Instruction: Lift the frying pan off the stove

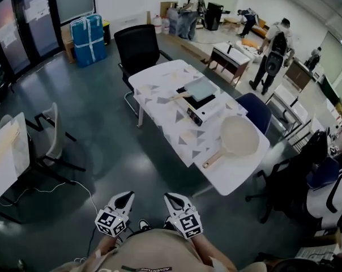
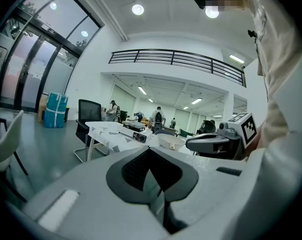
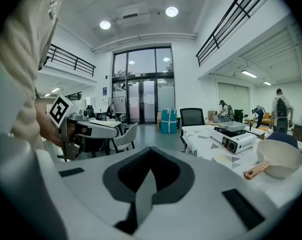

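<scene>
Left hand-held gripper (image 1: pixel 124 197) and right hand-held gripper (image 1: pixel 171 198), both pressed together and empty, should open before reaching the pan (image 1: pixel 200 88) on the stove (image 1: pixel 195 115).

Table (image 1: pixel 159 86) at centre, bearing a stove (image 1: pixel 202 113) with a square pan (image 1: pixel 200 88) on top of it. A round pan (image 1: pixel 239 136) lies on the table in front of the stove, near it but apart. One chair (image 1: pixel 138 47) stands behind the table, another (image 1: pixel 257 111) at its right. The left gripper (image 1: pixel 123 199) and right gripper (image 1: pixel 173 199) are side by side in front, well apart from the table.
</scene>
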A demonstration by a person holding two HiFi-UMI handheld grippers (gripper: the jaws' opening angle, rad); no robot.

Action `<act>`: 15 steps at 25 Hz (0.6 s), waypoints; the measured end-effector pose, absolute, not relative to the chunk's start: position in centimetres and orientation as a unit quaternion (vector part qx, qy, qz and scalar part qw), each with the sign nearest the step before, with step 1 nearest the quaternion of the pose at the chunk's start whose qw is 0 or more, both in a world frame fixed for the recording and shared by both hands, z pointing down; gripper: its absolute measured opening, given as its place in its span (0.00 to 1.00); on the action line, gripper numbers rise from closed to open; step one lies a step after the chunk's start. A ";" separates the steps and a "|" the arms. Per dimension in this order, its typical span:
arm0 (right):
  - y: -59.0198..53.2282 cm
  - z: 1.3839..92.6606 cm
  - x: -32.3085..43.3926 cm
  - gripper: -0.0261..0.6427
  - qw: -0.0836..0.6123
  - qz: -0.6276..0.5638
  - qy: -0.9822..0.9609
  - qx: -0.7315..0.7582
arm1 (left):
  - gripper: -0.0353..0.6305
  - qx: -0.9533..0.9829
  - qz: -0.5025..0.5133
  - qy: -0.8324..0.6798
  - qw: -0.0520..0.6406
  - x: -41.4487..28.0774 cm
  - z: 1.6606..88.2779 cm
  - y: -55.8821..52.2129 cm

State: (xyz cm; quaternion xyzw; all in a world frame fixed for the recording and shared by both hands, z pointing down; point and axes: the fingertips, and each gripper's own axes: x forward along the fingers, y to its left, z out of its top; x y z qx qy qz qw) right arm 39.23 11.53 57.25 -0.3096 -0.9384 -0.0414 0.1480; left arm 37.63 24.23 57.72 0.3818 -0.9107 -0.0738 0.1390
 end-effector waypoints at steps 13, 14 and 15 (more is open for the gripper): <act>14.4 59.7 36.8 0.04 0.188 -0.024 -0.936 -0.297 | 0.05 0.391 -0.096 -0.901 0.163 34.1 60.1 27.8; 14.5 60.0 36.0 0.04 0.186 -0.022 -0.936 -0.299 | 0.05 0.391 -0.095 -0.901 0.164 33.3 60.3 27.8; 14.5 60.2 35.1 0.04 0.182 -0.020 -0.936 -0.299 | 0.05 0.390 -0.092 -0.901 0.165 32.4 60.4 27.7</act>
